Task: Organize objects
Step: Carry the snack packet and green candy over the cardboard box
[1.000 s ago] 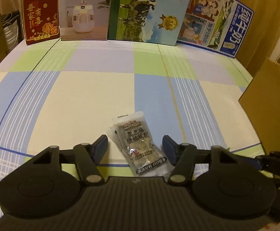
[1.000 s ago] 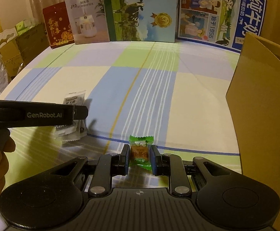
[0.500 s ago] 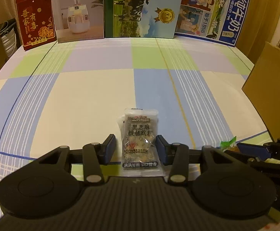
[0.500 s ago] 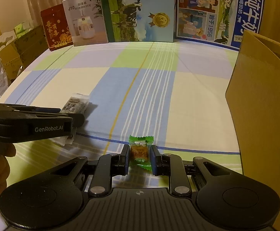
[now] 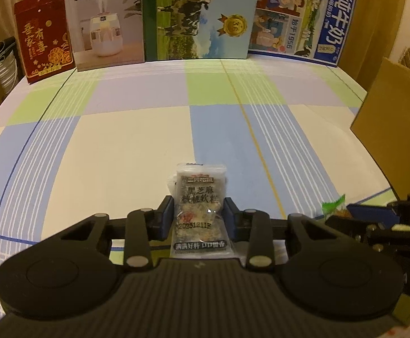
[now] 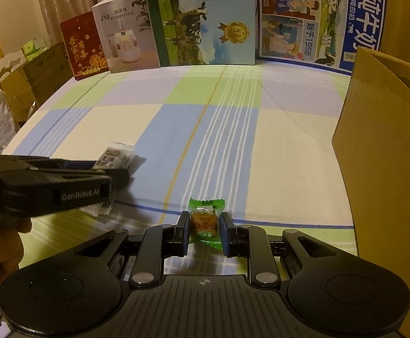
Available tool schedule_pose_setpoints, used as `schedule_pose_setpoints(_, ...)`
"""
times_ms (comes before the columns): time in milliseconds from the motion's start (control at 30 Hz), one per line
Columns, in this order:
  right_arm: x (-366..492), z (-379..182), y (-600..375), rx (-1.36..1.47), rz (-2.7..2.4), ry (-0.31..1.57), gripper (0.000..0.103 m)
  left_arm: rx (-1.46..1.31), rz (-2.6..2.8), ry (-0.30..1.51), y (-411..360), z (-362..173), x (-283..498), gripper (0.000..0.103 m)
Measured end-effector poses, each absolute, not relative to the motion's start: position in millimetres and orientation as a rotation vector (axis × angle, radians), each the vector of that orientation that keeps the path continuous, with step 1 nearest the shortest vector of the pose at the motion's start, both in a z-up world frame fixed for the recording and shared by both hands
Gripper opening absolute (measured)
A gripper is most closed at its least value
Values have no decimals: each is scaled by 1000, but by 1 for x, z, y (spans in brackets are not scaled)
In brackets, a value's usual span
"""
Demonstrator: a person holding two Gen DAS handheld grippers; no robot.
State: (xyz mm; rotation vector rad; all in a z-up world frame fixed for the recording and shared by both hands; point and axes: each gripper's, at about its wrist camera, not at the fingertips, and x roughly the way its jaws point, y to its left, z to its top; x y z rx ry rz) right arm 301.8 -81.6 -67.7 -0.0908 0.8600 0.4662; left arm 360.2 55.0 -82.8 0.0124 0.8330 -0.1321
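My left gripper is shut on a clear black-sesame snack packet, its blue pads pressing both sides, just above the checked tablecloth. The same packet and the left gripper show at the left of the right wrist view. My right gripper is shut on a small green-wrapped candy near the table's front edge. In the left wrist view the candy's green wrapper sticks out of the right gripper at the far right.
A brown cardboard box stands at the right edge of the table; it also shows in the left wrist view. Upright product boxes line the back: red, white humidifier, milk cartons.
My left gripper has closed from wide open onto the snack packet, which turned straight between the pads. The right gripper has kept hold of the candy and barely moved.
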Motion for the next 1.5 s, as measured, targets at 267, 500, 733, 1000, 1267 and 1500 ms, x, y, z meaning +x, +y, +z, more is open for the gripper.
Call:
schedule_pose_setpoints(267, 306, -59, -87, -47, 462, 844, 19, 10, -126, 838, 52, -73, 354, 31)
schedule_pose_setpoints(500, 301, -48, -97, -7, 458, 835, 19, -1, -107, 835, 55, -61, 337, 31)
schedule_pose_setpoints(733, 262, -19, -115, 32, 462, 803, 19, -64, -108, 812, 51, -29, 300, 31)
schedule_pose_setpoints(1000, 187, 29, -141, 15, 471, 752, 19, -114, -92, 751, 28, 25, 220, 31)
schedule_pose_setpoints(1267, 114, 81, -182, 14, 443, 702, 19, -69, -149, 718, -23, 68, 132, 31)
schedule_pose_setpoints(1500, 68, 103, -238, 8, 363, 697, 19, -54, -225, 712, -77, 89, 76, 31)
